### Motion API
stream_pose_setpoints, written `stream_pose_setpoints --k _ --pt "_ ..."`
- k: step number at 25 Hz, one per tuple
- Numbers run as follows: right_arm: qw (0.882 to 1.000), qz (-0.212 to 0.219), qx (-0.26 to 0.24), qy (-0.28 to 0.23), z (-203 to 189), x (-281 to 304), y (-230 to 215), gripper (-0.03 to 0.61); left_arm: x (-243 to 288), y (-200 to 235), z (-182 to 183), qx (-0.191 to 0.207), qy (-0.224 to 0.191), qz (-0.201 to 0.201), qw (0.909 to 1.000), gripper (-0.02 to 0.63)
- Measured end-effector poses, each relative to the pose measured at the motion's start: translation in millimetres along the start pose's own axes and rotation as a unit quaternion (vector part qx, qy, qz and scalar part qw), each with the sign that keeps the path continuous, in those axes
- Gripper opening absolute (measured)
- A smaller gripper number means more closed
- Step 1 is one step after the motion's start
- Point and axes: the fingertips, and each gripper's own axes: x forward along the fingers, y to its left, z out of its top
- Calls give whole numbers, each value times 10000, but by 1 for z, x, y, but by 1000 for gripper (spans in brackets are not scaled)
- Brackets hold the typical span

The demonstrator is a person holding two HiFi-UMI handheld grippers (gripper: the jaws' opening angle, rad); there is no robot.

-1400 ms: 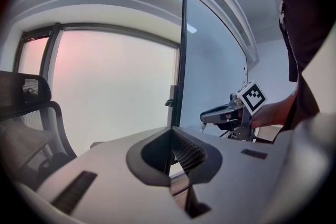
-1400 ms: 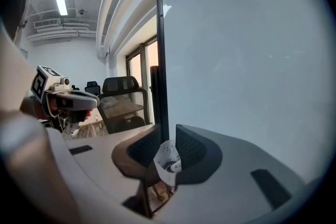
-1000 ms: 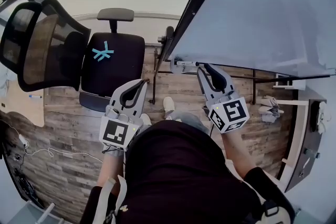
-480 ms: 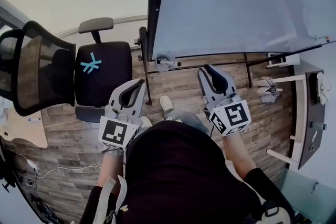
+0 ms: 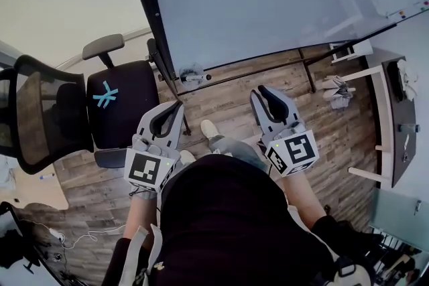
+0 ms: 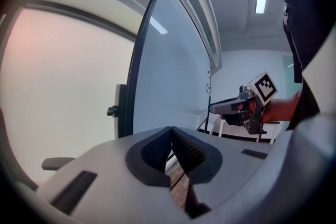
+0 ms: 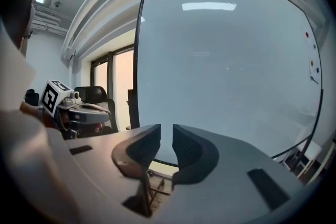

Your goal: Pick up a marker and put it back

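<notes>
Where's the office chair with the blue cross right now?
Head view, left side: the office chair stands on the wood floor just left of the whiteboard, ahead of the left gripper.

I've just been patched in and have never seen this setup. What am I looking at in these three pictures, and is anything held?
A person holds two hand-held grippers. The head view looks down from their head: left gripper and right gripper over a wooden floor, facing a whiteboard, with an office chair to the left. The other two pictures look along each gripper's own jaws. The left jaws meet at the tips; the right jaws show a narrow gap. Neither holds anything.
</notes>
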Motion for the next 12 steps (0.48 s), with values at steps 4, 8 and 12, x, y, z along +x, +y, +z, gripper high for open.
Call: stream_pose_setpoints --k 4,8,12 --pt "9998 -179 75 13 -6 -14 -7 80 7 -9 5 53 45 -141 9999 9" --pt "9993 -331 147 41 -14 -27 -11 78 12 -19 10 110 -270 -290 9992 9" --pt "9989 -419 213 70 -22 -36 -11 78 14 -28 8 158 -289 -441 9985 9"
